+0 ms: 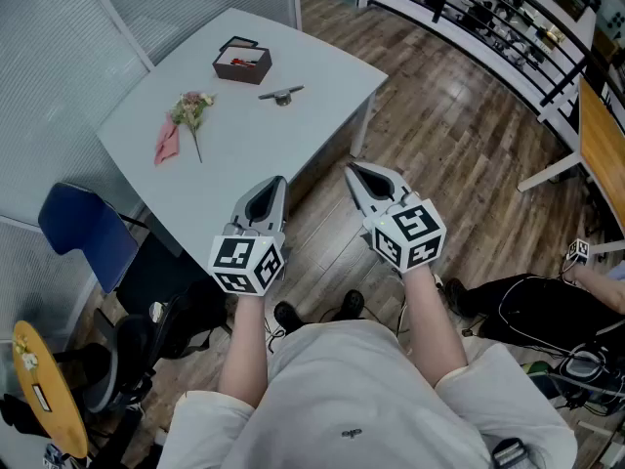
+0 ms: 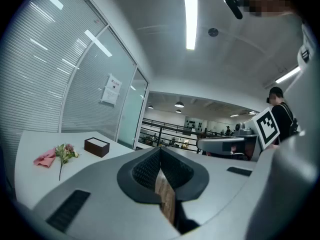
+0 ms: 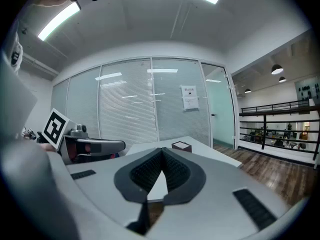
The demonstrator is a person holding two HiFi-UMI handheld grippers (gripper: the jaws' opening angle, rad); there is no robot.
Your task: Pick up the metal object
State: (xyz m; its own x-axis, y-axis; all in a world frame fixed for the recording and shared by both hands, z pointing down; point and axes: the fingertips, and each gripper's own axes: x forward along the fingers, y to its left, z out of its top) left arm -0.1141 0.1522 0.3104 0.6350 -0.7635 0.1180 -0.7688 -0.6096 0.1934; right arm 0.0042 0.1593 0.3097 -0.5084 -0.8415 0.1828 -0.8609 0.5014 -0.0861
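Observation:
A small metal object (image 1: 281, 95) lies on the white table (image 1: 293, 135), toward its far right side. My left gripper (image 1: 278, 182) hangs shut and empty just off the table's near edge. To its right my right gripper (image 1: 353, 171) is also shut and empty, over the wooden floor. Both point toward the table and are well short of the metal object. In the left gripper view the jaws (image 2: 161, 149) meet at the tips with nothing between them. The right gripper view shows the same tip-to-tip closure (image 3: 162, 150). The metal object does not show in either gripper view.
A dark brown open box (image 1: 241, 63) (image 2: 96, 146) (image 3: 181, 146) sits at the table's far side. A flower stem with pink cloth (image 1: 181, 125) (image 2: 56, 156) lies at the table's left. A blue chair (image 1: 86, 234) stands left of the table. Shelving (image 1: 488, 18) lines the far right.

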